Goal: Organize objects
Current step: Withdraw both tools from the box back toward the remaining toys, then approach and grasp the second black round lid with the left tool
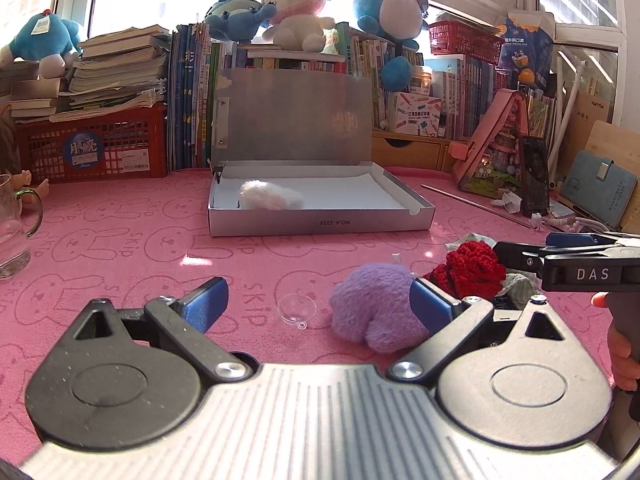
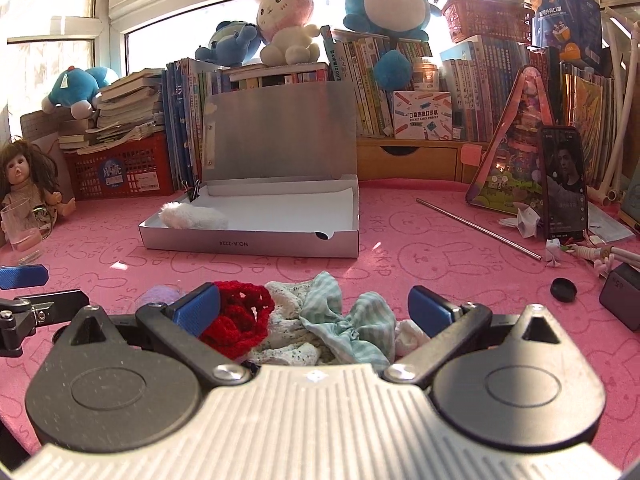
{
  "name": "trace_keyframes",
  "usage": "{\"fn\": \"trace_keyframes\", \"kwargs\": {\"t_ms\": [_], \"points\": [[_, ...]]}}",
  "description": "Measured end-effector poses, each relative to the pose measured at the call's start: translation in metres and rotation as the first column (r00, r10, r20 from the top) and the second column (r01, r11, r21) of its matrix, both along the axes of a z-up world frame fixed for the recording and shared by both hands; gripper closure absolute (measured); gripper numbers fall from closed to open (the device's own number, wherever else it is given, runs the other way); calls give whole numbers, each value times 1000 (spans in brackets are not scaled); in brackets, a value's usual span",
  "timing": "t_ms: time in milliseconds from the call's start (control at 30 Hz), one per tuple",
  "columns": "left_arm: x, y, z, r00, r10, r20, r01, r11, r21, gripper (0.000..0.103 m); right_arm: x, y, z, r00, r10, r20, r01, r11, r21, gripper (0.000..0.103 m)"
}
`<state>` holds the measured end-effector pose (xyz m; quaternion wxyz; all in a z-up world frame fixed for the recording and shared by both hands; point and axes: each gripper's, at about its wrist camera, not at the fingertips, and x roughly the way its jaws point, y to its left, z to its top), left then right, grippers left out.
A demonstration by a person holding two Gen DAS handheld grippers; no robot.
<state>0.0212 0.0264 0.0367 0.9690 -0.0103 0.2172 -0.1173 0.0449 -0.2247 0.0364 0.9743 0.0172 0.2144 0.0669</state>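
Left wrist: jaws wide open w/ purple pom point(image 1: 374, 312) between, untouched.

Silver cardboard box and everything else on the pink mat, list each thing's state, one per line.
Silver cardboard box: lid open, upright.
White fluffy scrunchie: inside the box, left side.
Purple fluffy scrunchie: on the mat, between the open fingers.
Red crocheted scrunchie: on the mat, in a pile.
Green striped scrunchie: in that pile.
Left gripper: open.
Right gripper: open, over the pile.
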Motion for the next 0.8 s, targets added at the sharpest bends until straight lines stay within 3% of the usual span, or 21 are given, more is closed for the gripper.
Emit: {"fn": "trace_keyframes", "kwargs": {"t_ms": [467,800], "points": [[-17,13,-20,999,53,-4,-53,998,28,4,-33,9,-11,1000,7,30,-6,999,-49,0],[-13,21,-35,994,99,-43,-96,993,62,4,-38,21,-28,997,62,-53,-66,995,-72,0]]}}
